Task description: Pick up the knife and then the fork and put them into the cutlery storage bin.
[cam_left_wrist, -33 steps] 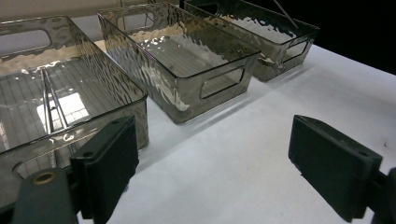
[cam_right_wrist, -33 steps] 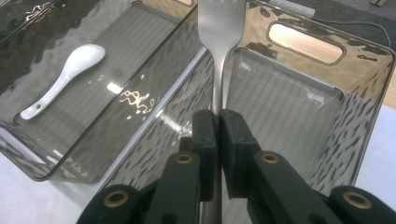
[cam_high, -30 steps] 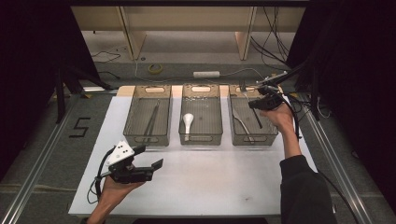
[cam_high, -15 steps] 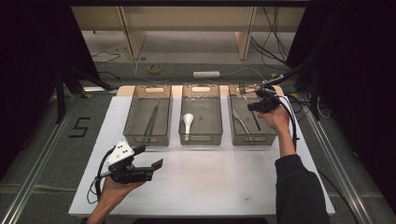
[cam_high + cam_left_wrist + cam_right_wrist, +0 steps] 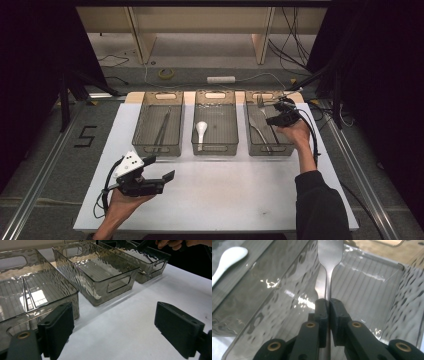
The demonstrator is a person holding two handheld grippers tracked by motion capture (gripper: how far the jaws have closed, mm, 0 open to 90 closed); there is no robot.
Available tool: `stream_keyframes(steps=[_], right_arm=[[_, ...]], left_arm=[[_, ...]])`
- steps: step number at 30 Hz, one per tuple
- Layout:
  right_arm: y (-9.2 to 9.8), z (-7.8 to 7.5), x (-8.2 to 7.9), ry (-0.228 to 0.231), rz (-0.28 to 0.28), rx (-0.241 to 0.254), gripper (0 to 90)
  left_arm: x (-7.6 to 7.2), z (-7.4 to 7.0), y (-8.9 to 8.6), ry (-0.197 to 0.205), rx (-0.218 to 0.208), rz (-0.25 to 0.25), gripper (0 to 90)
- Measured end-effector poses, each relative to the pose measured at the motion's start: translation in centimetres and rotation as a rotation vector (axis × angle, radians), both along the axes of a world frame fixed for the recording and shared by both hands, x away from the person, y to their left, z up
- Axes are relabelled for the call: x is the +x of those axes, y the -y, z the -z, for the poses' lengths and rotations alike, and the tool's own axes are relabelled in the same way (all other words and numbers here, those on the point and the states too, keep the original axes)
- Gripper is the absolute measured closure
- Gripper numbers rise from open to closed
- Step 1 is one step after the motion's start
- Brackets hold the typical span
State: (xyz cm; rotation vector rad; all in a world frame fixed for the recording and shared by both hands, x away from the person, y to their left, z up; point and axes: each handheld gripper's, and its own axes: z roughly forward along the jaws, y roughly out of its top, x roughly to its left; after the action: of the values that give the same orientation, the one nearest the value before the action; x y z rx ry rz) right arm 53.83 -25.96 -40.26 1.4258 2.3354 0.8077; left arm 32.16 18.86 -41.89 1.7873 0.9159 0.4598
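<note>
Since the earlier frames the right claw (image 5: 278, 111) has been carried forward over the right bin (image 5: 268, 149), pinching a fork (image 5: 329, 255) by its handle. Sorting into bins is suggested. The left claw (image 5: 113, 332) is held spread above the tabletop (image 5: 225, 195).

The fork (image 5: 329, 255) has its tines chopped off by the top edge; its handle disappears between the right gripper (image 5: 327, 305) jaws.
</note>
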Motion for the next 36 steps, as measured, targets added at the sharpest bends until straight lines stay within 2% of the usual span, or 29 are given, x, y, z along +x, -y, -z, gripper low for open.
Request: stream_keyframes(steps=[10,36], right_arm=[[-0.4,1.0,-0.1,-0.019,0.004,-0.017,85.2],[-0.9,2.3,-0.1,-0.072,-0.004,-0.043,84.4]], left_arm=[[0.0,0.0,0.0,0.001,0.001,-0.001,15.4],[0.0,0.0,0.0,0.000,0.001,-0.001,15.4]])
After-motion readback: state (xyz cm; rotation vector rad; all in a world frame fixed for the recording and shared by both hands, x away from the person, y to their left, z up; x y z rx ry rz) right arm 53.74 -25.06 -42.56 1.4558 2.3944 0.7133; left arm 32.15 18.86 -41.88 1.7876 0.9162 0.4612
